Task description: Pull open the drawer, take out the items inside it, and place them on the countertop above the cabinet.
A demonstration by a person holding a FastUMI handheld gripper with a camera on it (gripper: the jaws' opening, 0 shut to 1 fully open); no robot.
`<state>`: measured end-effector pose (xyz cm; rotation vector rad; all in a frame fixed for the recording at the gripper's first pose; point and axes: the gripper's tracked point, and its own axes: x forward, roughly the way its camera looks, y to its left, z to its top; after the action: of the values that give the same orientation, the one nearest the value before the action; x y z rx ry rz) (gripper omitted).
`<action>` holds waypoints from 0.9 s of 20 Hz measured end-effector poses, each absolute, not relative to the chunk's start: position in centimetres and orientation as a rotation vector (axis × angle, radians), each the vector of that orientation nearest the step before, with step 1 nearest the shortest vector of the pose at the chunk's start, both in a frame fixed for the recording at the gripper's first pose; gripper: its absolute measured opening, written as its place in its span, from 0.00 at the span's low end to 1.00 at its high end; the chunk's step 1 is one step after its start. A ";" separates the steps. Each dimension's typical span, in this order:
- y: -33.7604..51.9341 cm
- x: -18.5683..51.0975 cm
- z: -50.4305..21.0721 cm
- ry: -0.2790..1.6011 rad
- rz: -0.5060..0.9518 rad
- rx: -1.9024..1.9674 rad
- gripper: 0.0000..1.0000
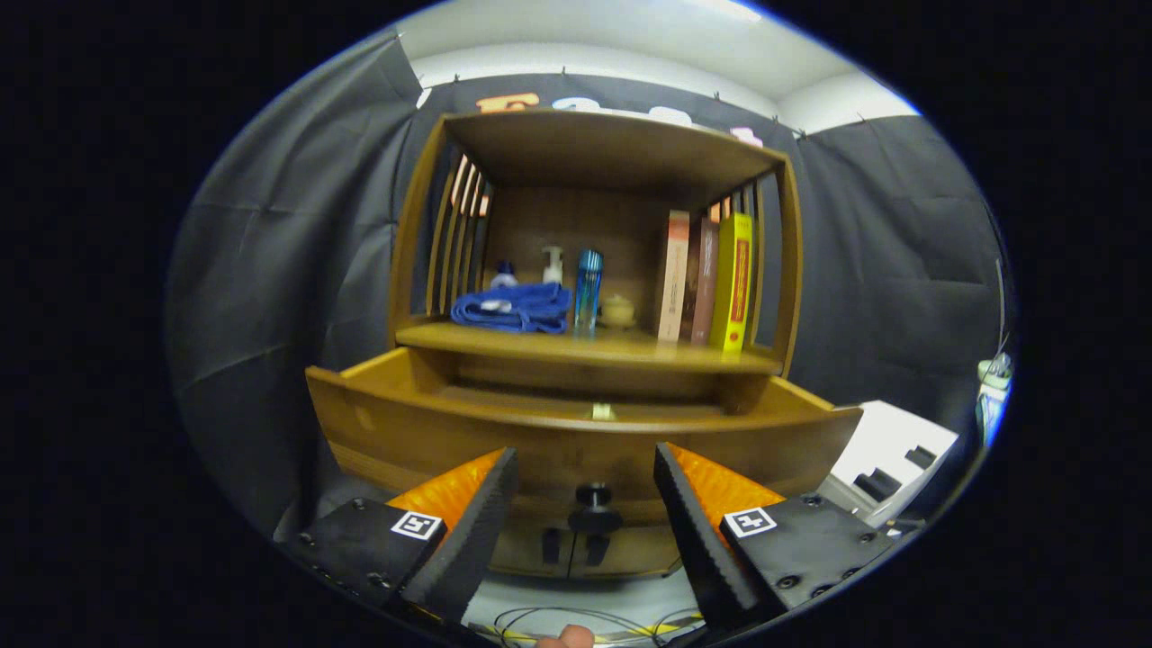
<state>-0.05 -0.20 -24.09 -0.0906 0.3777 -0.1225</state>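
Observation:
A wooden cabinet's drawer (576, 436) stands pulled out toward me, its front panel just ahead of my fingers. Its dark round knob (593, 497) sits between my fingertips, apart from both. My gripper (585, 472) is open and holds nothing. Inside the drawer I see only a small pale item (602, 411) near the front wall; the rest of the inside is hidden by the panel. Above the drawer runs the countertop shelf (504, 339). On it lie a folded blue cloth (513, 308), a blue bottle (588, 290), a white pump bottle (553, 265) and a small cream jar (617, 311).
Three upright books (706, 281) stand at the shelf's right end. Slatted wooden sides (461, 234) and a top board enclose the shelf. A white box (886, 459) sits low to the right of the cabinet. Cables (576, 621) lie on the floor below my fingers.

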 end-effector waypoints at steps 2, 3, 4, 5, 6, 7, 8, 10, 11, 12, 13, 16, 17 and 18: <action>-0.4 1.9 -20.0 0.323 -0.131 -0.120 0.98; -0.6 2.6 -18.3 0.313 -0.137 -0.122 0.98; -0.9 3.5 -17.1 0.314 -0.149 -0.123 0.98; -1.4 4.6 -16.0 0.311 -0.165 -0.124 0.98; -1.6 5.9 -15.5 0.320 -0.167 -0.115 0.98; -1.7 7.2 -15.6 0.345 -0.179 -0.105 0.98; -2.2 8.3 -16.1 0.380 -0.193 -0.097 0.98; -2.7 10.7 -18.7 0.476 -0.216 -0.069 0.98; -2.7 11.6 -20.9 0.542 -0.224 -0.050 0.98; -3.0 11.8 -23.2 0.618 -0.236 -0.037 0.98; -3.3 11.8 -25.6 0.688 -0.246 -0.035 0.98; -4.9 11.0 -31.7 0.858 -0.299 -0.046 0.98; -5.4 10.5 -33.9 0.921 -0.315 -0.051 0.99; -5.4 10.3 -36.0 0.971 -0.312 -0.049 0.99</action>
<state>10.29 -5.35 -36.03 -0.0492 0.9706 -0.3120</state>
